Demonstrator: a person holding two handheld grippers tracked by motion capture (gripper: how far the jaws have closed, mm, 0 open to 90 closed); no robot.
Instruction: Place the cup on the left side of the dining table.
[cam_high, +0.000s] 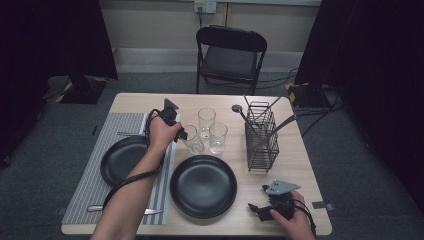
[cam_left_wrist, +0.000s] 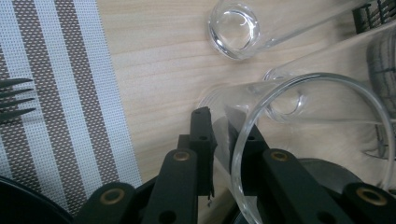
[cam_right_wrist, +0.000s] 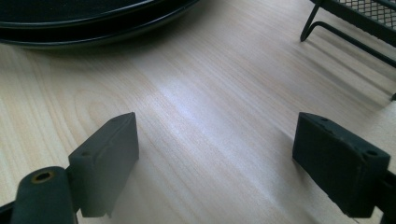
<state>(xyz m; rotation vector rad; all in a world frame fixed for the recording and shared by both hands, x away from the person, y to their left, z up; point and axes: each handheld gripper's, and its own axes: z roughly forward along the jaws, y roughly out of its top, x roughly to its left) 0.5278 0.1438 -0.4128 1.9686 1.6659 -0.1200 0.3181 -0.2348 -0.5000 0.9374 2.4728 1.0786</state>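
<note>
High view, left gripper (cam_high: 181, 133): held over the table middle, its jaws pinched on the rim of the nearest glass (cam_high: 193, 141), one jaw inside the wall, one outside.
High view, nearest glass: stands on bare wood just off the right edge of the striped placemat (cam_high: 95, 170), close above the centre plate (cam_high: 203, 186).
High view, neighbours: two more glasses (cam_high: 212, 129) stand just right of and behind the gripped one, close together; little room between them.
High view, left plate (cam_high: 122, 160): lies on the placemat under the person's forearm, a fork (cam_high: 127, 133) behind it.
High view, wire caddy (cam_high: 262, 137): upright near the table's right edge, utensils leaning out of it; a strip of bare wood lies between it and the glasses.
High view, right gripper (cam_high: 260, 210): rests low at the near right corner, close to the table's front edge, well apart from the caddy.
Left gripper view, grip: the black jaws stand nearly together with the clear glass wall between them; the rim arcs to the right.
Left gripper view, room: open wood to the left up to the placemat edge, where the fork's tines (cam_left_wrist: 14, 100) show.
Right gripper view, jaws: spread wide, nothing between them, bare wood ahead.
Right gripper view, edges: the centre plate's rim (cam_right_wrist: 93, 28) at upper left, the caddy's foot (cam_right_wrist: 345, 32) at upper right, free table between.
</note>
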